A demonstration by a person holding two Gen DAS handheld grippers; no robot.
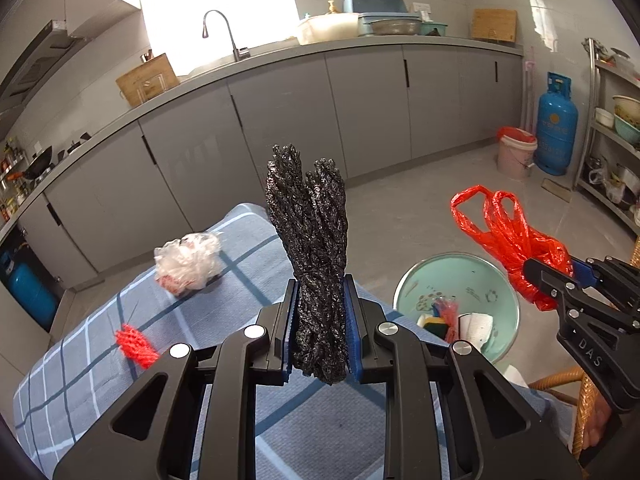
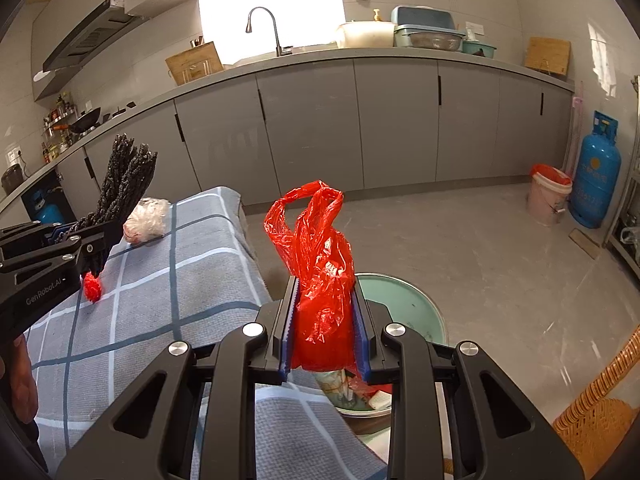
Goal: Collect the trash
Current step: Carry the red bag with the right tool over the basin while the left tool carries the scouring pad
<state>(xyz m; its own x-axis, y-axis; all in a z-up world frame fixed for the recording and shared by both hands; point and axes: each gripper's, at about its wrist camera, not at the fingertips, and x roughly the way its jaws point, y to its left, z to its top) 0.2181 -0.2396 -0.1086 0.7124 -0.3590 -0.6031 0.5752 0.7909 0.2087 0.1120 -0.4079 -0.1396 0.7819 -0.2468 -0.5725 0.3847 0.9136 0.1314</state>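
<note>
Table edge [image 2: 248,236] beside green basin [image 1: 500,280].

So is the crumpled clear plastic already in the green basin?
No, the crumpled clear plastic lies on the checked cloth, while the green basin sits on the floor beside it.

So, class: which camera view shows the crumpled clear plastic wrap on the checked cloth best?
The left wrist view: the crumpled clear plastic wrap lies unobstructed. In the right wrist view it is smaller, partly behind the left gripper.
</note>
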